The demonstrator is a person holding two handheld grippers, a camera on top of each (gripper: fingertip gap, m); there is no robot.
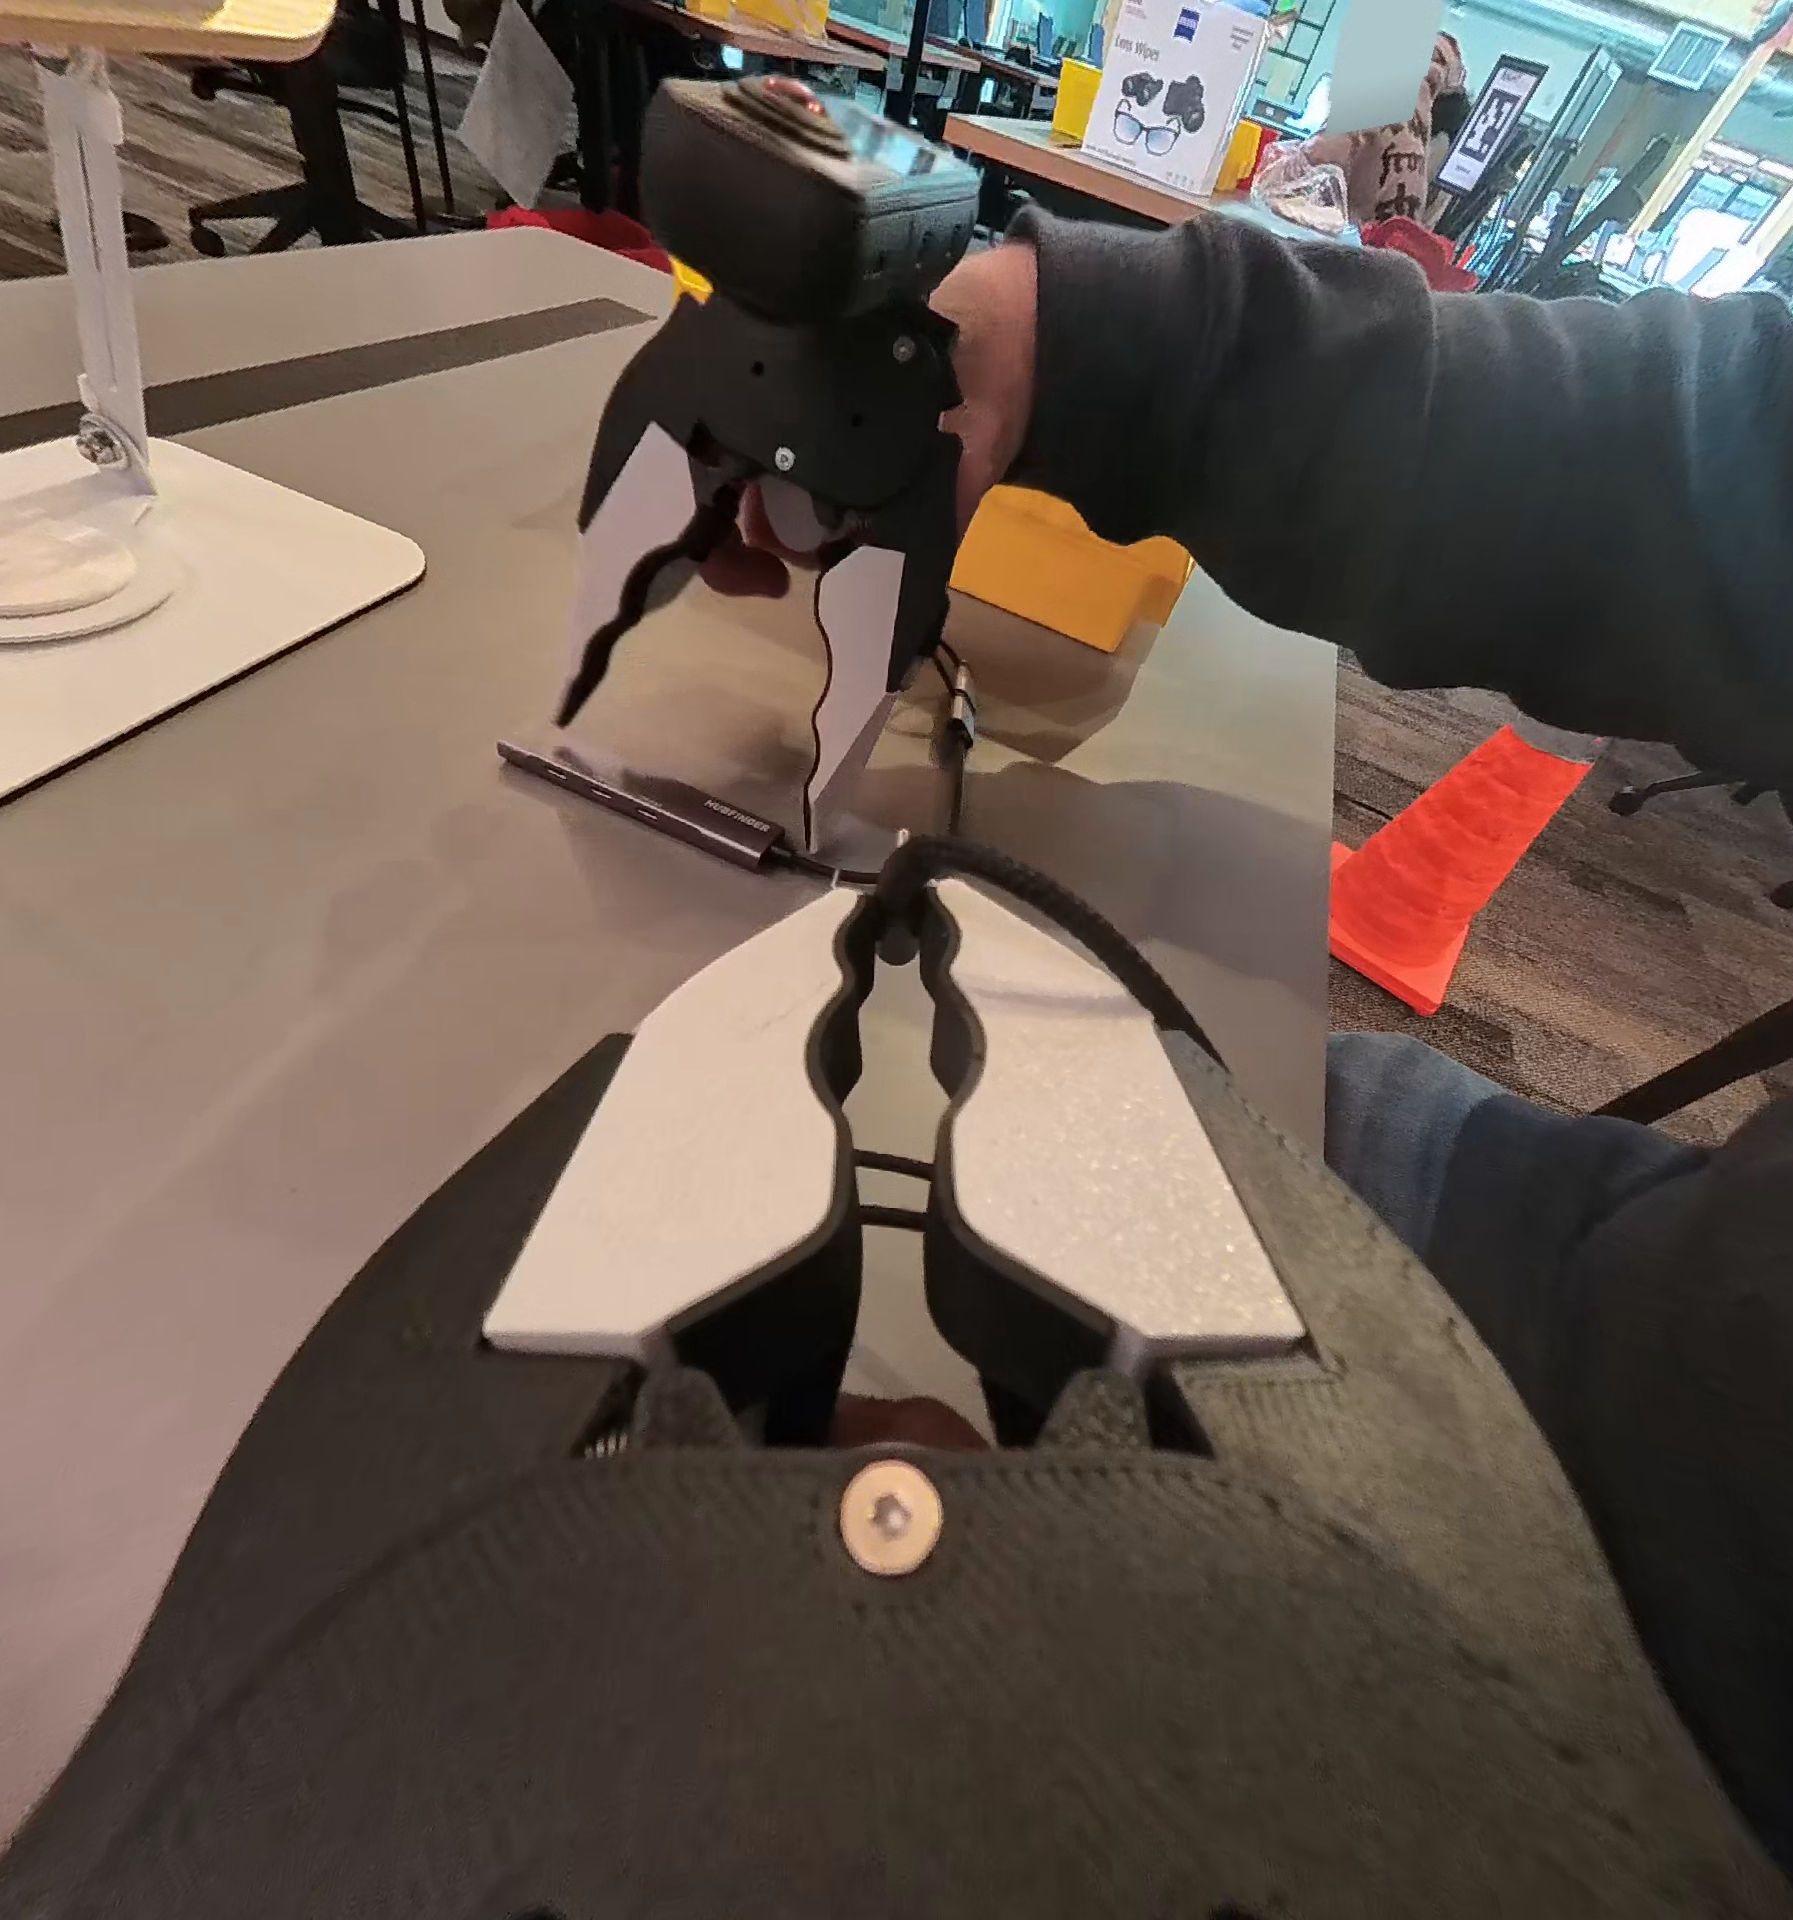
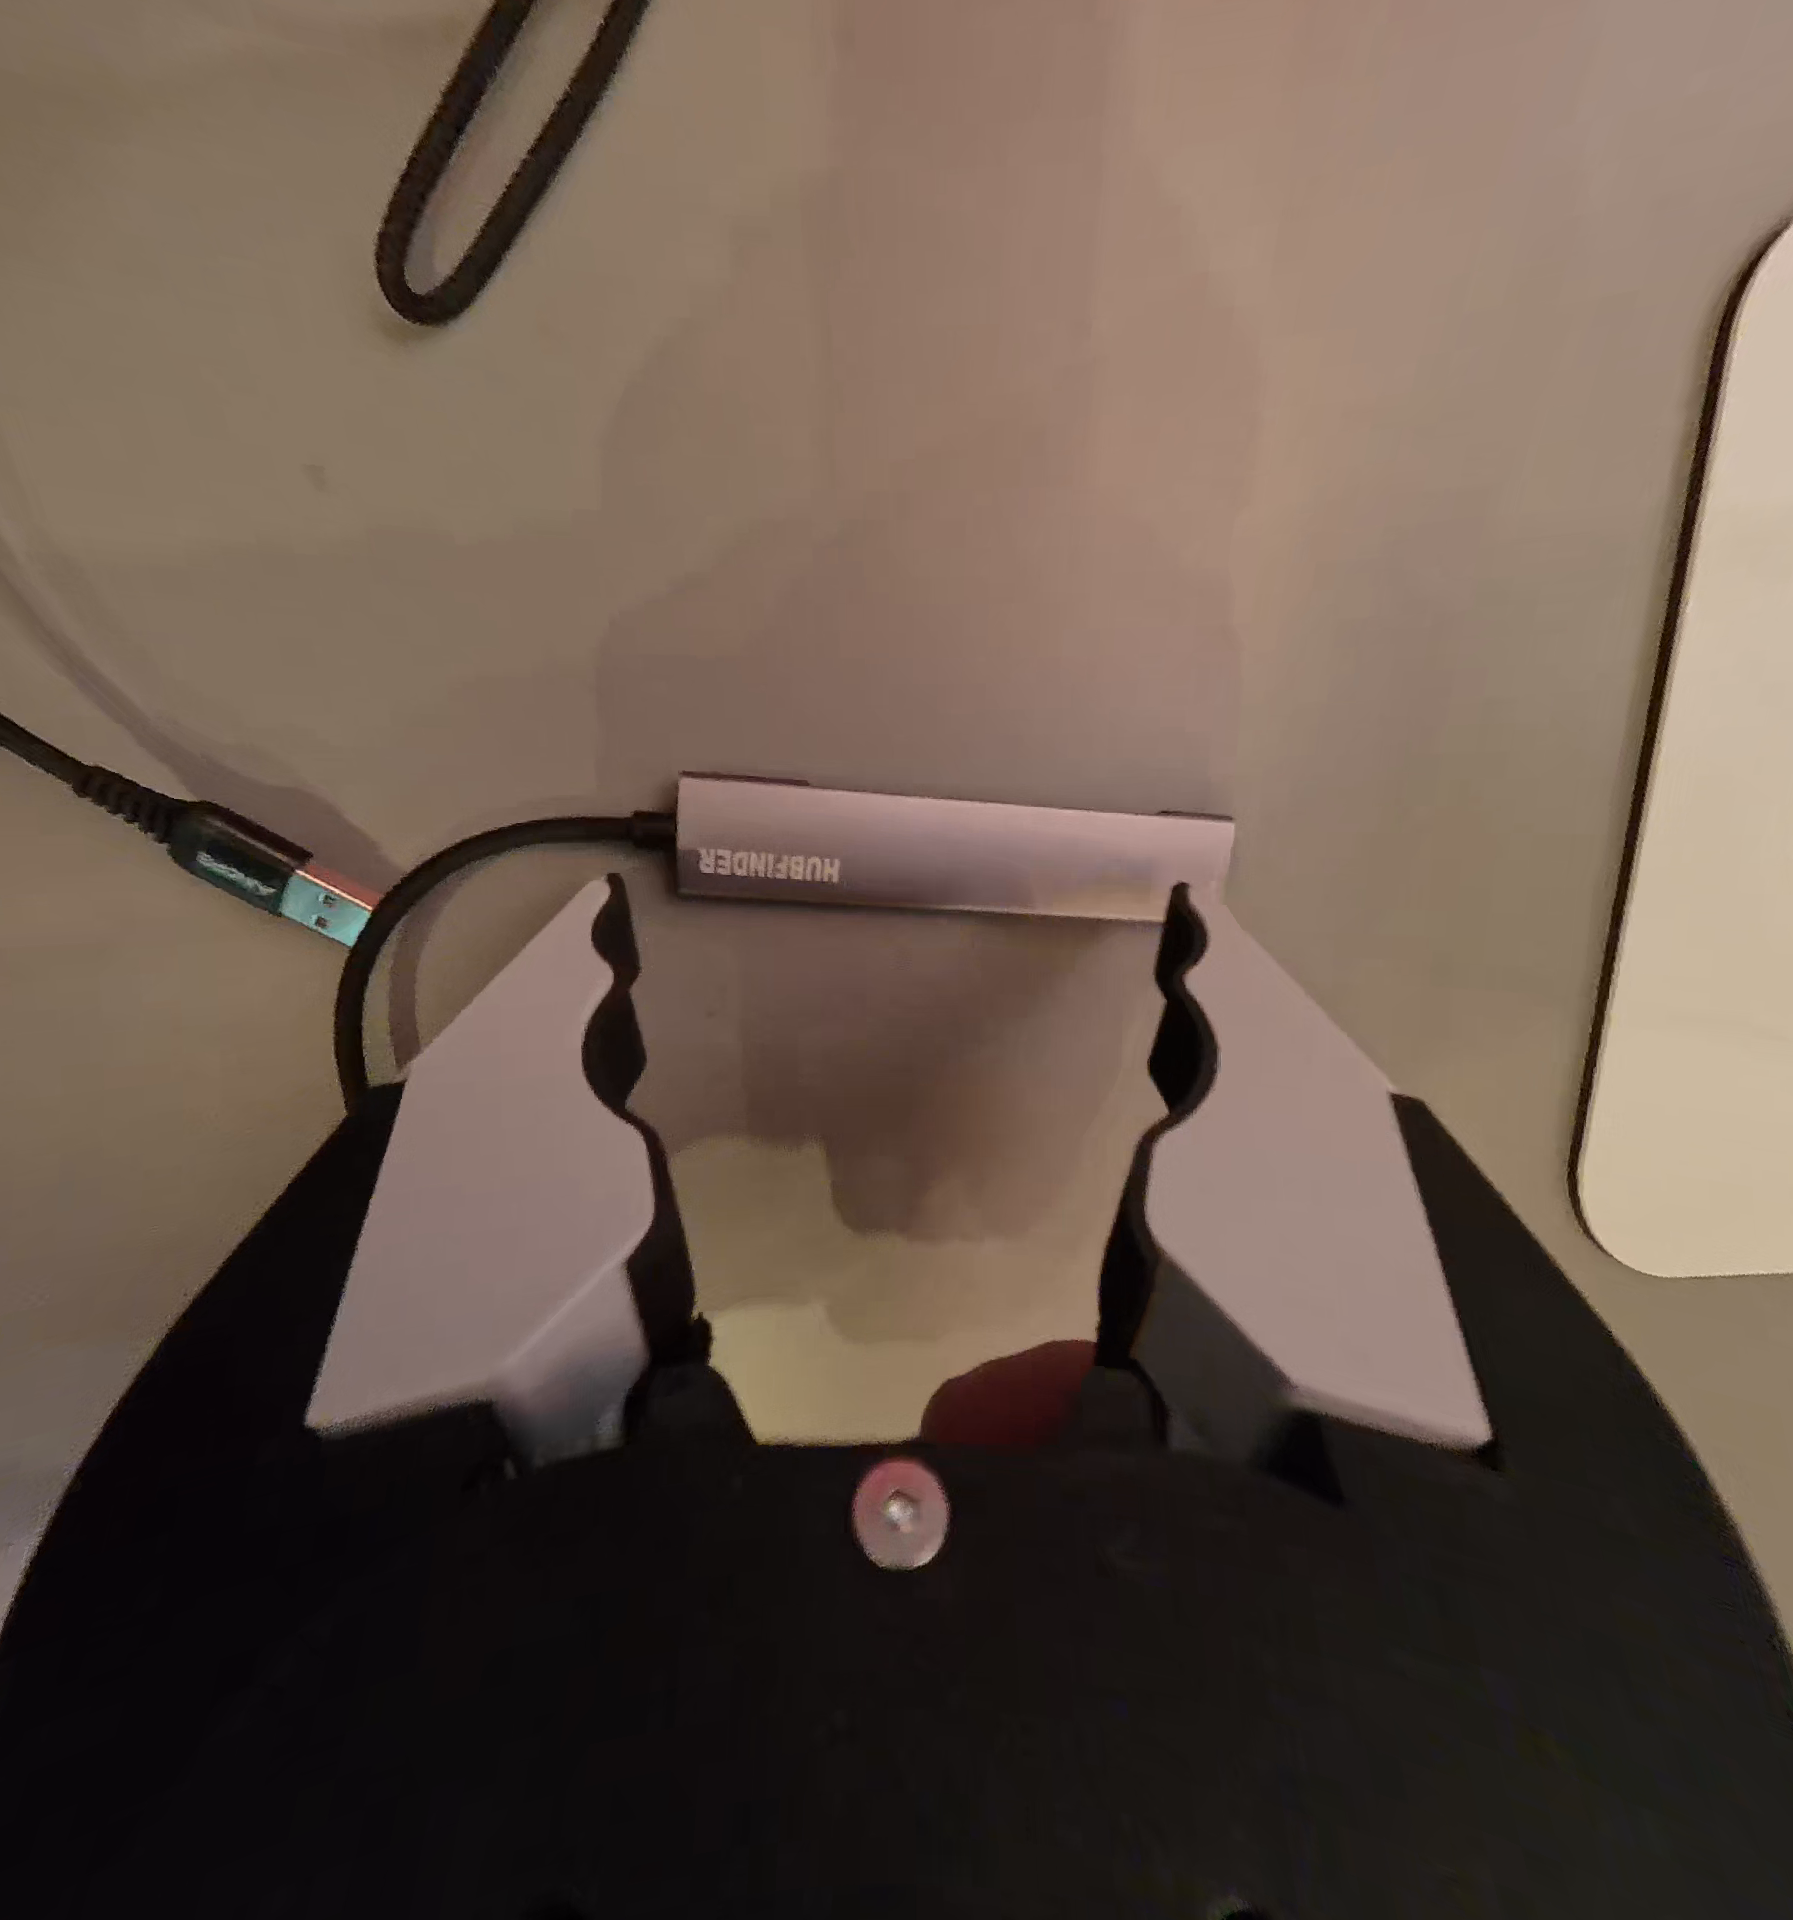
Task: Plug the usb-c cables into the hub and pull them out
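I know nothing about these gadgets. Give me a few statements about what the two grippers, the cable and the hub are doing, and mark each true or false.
1. The left gripper is shut on a braided black cable. True.
2. The right gripper is clamped on the hub. False: its jaws stand open, hovering over the hub.
3. The hub lies on the grey table. True.
4. An orange cone stands on the table. False: it stands on the floor.

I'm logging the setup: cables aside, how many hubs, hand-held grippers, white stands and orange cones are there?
hub: 1
hand-held gripper: 2 (left hand-held gripper, shut on braided cable; right hand-held gripper, open)
white stand: 1
orange cone: 1
Total: 5
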